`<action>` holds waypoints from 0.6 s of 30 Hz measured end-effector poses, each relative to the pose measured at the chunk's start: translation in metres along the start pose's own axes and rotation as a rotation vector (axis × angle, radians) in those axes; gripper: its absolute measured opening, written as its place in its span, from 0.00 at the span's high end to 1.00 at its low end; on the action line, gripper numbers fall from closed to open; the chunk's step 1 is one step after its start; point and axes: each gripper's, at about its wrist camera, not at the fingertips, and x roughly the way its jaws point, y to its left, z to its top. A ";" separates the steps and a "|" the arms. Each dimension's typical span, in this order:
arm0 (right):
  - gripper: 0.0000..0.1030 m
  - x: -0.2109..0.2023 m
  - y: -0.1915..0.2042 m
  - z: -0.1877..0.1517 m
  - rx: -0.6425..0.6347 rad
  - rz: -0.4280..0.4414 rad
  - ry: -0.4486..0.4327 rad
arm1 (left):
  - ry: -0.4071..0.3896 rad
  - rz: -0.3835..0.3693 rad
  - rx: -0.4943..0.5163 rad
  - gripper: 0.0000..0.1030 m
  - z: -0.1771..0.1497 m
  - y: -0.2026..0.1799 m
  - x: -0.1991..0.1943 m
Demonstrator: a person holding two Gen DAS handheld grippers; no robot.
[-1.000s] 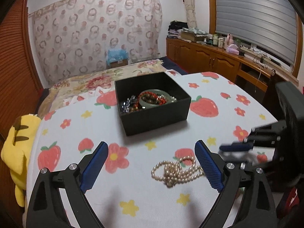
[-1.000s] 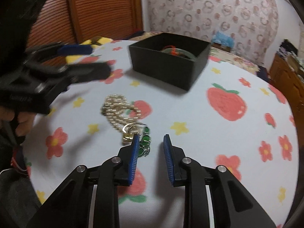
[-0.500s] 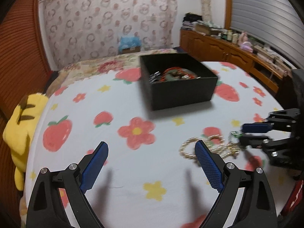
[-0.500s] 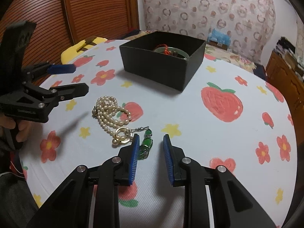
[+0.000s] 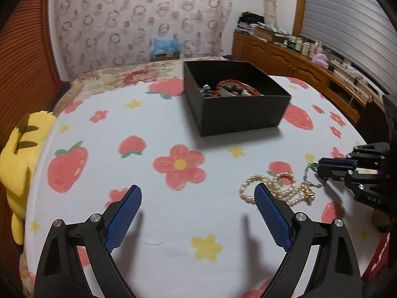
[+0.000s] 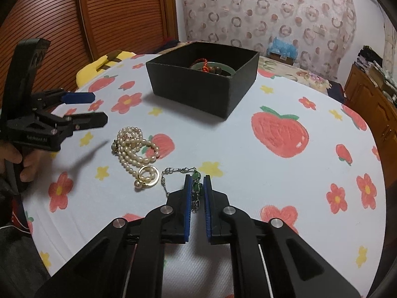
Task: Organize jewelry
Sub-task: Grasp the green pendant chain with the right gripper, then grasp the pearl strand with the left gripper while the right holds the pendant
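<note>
A black open box holds a green bangle, red cord and beads. A pearl necklace with a gold ring lies on the strawberry-print tablecloth. A green-stone silver chain bracelet lies beside it, its green stones between the right gripper's fingers. My right gripper is closed narrowly around the green stones. My left gripper is open and empty, hovering left of the pearls.
A yellow plush toy sits at the table's left edge. A bed with floral cover lies beyond the table. A wooden cabinet with clutter runs along the right wall. A wooden shutter door stands behind.
My right gripper has moved forward over the green bracelet and its fingers have narrowed around the stones. My left gripper has drawn back to the left, away from the pearls.
</note>
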 end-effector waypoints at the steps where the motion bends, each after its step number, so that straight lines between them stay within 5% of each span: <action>1: 0.90 0.001 0.000 0.000 0.001 0.001 0.000 | 0.004 -0.006 0.005 0.15 0.001 -0.002 0.001; 5: 0.90 0.001 0.000 0.000 0.000 -0.001 0.000 | 0.039 -0.019 0.022 0.34 0.002 -0.007 0.010; 15: 0.90 0.001 0.000 0.000 -0.001 -0.001 0.000 | 0.075 -0.050 0.051 0.47 0.007 -0.014 0.023; 18: 0.90 0.001 0.000 0.000 0.000 0.001 0.000 | 0.078 -0.048 0.074 0.59 0.008 -0.019 0.023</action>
